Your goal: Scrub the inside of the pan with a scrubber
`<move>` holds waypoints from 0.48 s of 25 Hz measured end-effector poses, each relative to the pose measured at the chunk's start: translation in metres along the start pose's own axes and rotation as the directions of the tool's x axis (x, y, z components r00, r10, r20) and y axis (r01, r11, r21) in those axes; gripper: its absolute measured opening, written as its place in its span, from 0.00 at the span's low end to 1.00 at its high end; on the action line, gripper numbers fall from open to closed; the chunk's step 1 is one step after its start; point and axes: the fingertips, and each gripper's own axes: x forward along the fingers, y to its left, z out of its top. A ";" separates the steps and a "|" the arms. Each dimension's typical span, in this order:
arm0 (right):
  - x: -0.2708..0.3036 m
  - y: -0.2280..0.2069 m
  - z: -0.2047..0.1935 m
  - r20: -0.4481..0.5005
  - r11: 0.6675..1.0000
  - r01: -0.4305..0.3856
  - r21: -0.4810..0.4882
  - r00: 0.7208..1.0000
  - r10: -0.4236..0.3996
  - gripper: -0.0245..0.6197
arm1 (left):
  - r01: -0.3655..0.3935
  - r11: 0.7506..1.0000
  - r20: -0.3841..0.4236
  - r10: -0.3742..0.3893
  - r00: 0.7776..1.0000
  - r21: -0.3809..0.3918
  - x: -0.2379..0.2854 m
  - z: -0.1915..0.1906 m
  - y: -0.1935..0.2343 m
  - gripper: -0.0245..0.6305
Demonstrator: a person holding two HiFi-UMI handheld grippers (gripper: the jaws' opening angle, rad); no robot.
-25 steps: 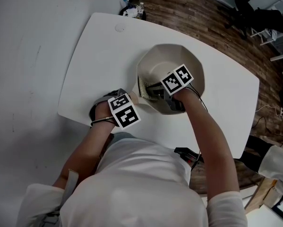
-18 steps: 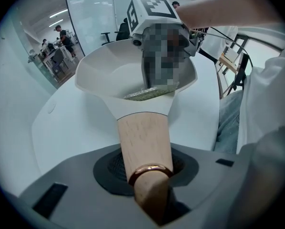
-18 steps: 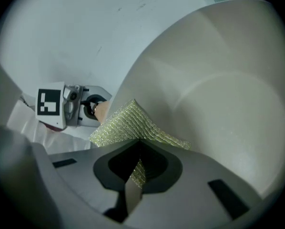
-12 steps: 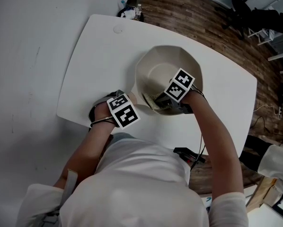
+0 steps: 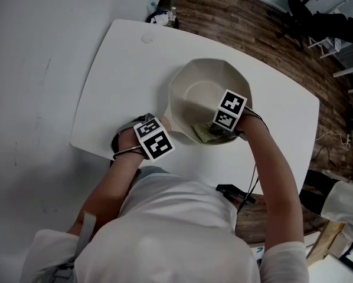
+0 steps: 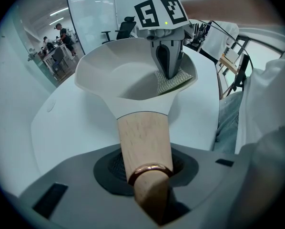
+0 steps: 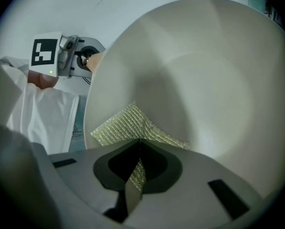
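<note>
A cream angular pan (image 5: 191, 81) stands on the white table (image 5: 123, 69), its wooden handle (image 5: 167, 123) pointing toward me. My left gripper (image 5: 163, 127) is shut on that handle (image 6: 143, 142); in the left gripper view the jaws (image 6: 149, 178) close round it near its copper ring. My right gripper (image 5: 211, 132) reaches into the pan, shut on a greenish mesh scrubber (image 5: 202, 132). The scrubber (image 7: 126, 125) lies pressed against the pan's near inner wall (image 7: 199, 80), pinched between the right gripper's jaws (image 7: 135, 171). The left gripper view shows the right gripper (image 6: 169, 61) standing over the scrubber (image 6: 175, 80).
The table edge runs close in front of me, with my lap below it. Small bottles (image 5: 164, 13) stand past the far corner. Dark wooden floor and office chairs (image 5: 318, 16) lie to the right. A black object (image 5: 232, 192) sits by my lap. People (image 6: 61, 32) stand far off.
My right gripper has dragged the scrubber along the pan's near inner wall, from its left side toward the right and closer to me. The left gripper and pan handle have stayed put.
</note>
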 end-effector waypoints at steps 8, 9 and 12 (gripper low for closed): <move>-0.012 -0.022 -0.027 -0.213 0.979 0.184 -0.085 0.957 -0.198 0.07 | -0.001 1.000 0.000 0.001 1.000 0.002 0.001 0.000 -0.001 0.24; -0.014 -0.025 -0.029 -0.243 0.972 0.210 -0.104 0.943 -0.229 0.07 | -0.001 1.000 -0.001 0.001 1.000 0.002 0.001 -0.001 -0.001 0.24; -0.021 -0.037 -0.036 -0.289 0.954 0.270 -0.128 0.910 -0.297 0.07 | -0.001 1.000 0.000 0.001 1.000 0.003 0.001 0.000 -0.001 0.24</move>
